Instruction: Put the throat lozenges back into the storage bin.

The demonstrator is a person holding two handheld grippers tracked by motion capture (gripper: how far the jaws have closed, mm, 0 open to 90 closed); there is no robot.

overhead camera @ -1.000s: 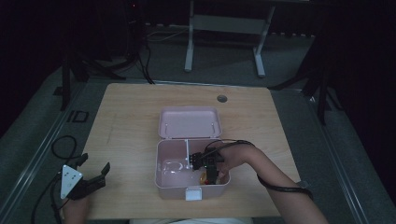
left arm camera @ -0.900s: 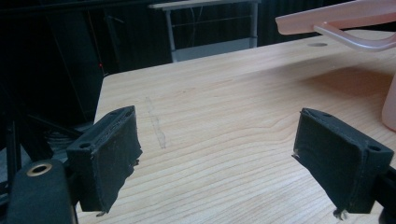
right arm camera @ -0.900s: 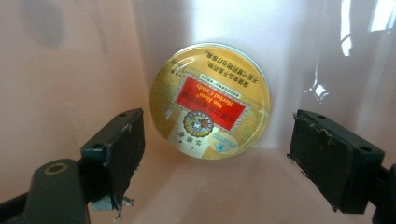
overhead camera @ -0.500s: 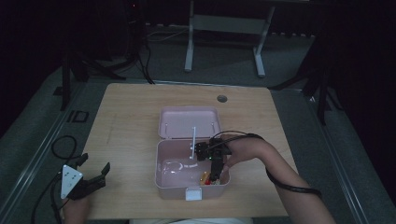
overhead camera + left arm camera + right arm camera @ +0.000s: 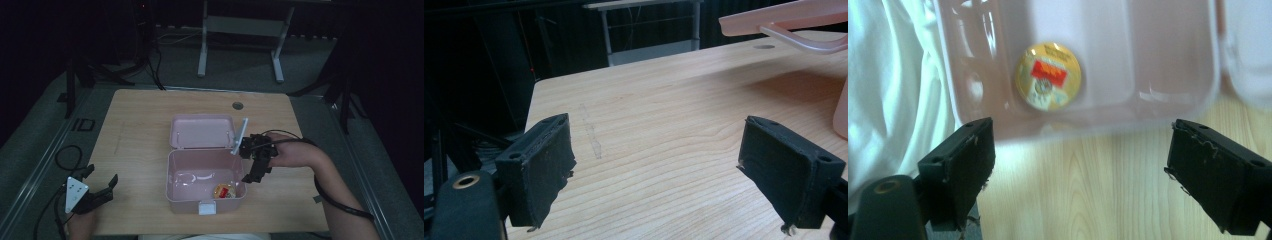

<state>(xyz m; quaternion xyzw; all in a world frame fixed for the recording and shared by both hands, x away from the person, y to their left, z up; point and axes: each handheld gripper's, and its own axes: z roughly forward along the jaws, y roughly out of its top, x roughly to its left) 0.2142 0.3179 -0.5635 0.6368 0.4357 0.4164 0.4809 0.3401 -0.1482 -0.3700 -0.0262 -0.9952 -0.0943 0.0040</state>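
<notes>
Since a second ago the right gripper (image 5: 257, 162) has drawn back out of the pink box (image 5: 175, 190) and now hangs just past the box's right wall, above bare tabletop, leaving a round yellow item (image 5: 225, 191) with a red label lying alone in the box's near right corner. The retreat looks like the tail of a drop: in the right gripper view its jaws stand wide apart with nothing between them, and the yellow item (image 5: 1048, 75) sits flat on the box floor, apart from both jaws. The box lid (image 5: 202, 131) lies flung open flat on the table (image 5: 135, 125) behind the box, probably so the inside stays reachable. The right forearm reaches in from the box's near right, wrist bent so the jaws tilt down and back toward the box. The left gripper (image 5: 92, 192) waits well to the left of the box near the table's front edge, jaws also wide and empty, aimed across the wood; it seems parked out of the way.
</notes>
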